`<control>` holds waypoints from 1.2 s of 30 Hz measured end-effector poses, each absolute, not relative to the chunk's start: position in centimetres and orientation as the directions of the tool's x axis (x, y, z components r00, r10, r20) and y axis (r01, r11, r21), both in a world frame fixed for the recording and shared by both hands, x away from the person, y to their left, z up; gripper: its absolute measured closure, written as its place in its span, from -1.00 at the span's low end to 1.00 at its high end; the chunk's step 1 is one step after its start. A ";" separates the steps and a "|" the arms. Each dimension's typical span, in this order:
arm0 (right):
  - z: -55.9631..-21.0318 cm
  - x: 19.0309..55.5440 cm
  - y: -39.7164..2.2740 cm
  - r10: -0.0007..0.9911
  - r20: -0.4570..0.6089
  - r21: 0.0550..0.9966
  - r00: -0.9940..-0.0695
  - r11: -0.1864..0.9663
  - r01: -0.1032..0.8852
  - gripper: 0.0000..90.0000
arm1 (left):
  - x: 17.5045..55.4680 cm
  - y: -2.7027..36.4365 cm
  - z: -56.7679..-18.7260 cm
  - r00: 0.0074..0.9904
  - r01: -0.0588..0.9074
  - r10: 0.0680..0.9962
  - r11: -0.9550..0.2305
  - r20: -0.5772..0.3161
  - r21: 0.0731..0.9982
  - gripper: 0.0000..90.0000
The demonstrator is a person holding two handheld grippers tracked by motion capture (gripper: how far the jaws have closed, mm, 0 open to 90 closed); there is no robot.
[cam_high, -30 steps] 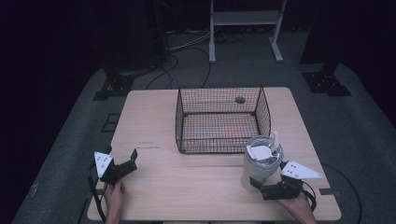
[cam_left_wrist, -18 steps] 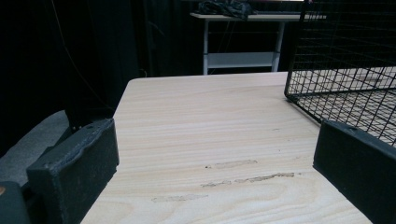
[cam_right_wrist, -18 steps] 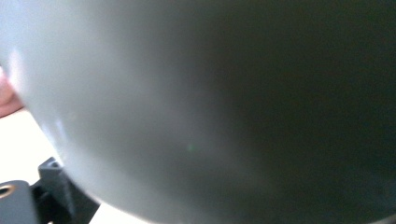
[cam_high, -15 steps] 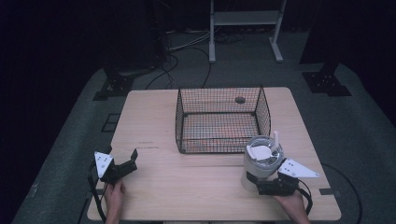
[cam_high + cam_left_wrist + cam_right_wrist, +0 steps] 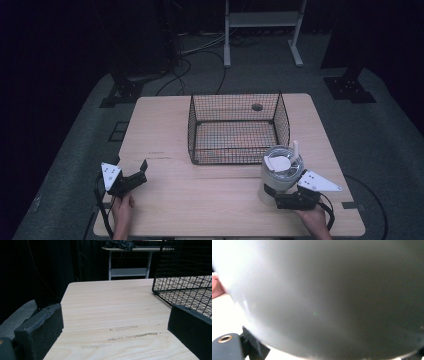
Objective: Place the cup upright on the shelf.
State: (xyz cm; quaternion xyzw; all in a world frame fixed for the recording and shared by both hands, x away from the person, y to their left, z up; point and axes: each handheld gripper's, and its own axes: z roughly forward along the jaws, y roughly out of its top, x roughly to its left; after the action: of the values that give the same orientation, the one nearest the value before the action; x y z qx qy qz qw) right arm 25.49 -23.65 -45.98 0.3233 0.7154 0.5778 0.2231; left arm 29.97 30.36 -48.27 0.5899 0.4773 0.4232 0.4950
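A grey-white cylindrical container (image 5: pixel 278 176) stands upright on the wooden table (image 5: pixel 200 210), just in front of the basket's near right corner. It has a pale lid and a white stick rising at its far rim. My right gripper (image 5: pixel 274 197) is pressed up to its base from the near right. The container's wall (image 5: pixel 332 295) sits right against the camera in the right gripper view and hides the jaws, so their grip is unclear. My left gripper (image 5: pixel 131 164) rests open near the table's front left, with bare wood between its jaws (image 5: pixel 112 335).
A black wire basket (image 5: pixel 235 130) with an open top stands mid-table; its near left corner (image 5: pixel 185 282) lies just right of the left gripper. Beyond the table are a white metal stand (image 5: pixel 262 20) and cables on a dark floor.
My right gripper has slid a little left, closing in on the container's base. The container and the left gripper have stayed put.
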 end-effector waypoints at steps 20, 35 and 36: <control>-45.1 25.4 -23.5 0.690 0.071 0.981 -0.720 0.081 0.175 -0.82 | 29.9 30.3 -48.3 0.188 0.142 0.982 -0.057 0.030 0.988 -1.00; -40.0 27.7 -22.5 0.649 0.044 0.988 -0.759 0.085 0.131 -0.82 | 29.9 30.4 -48.3 0.188 0.144 0.982 -0.056 0.029 0.988 -1.00; -39.6 27.9 -22.4 0.647 0.044 0.988 -0.761 0.084 0.128 -0.82 | 29.9 30.4 -48.3 0.188 0.144 0.982 -0.057 0.029 0.988 -1.00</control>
State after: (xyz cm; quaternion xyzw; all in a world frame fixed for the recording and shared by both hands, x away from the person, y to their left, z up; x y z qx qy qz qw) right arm 27.88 -22.42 -39.65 0.2749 0.7057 0.6184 0.2098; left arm 29.92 30.36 -48.26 0.5910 0.4763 0.4233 0.4946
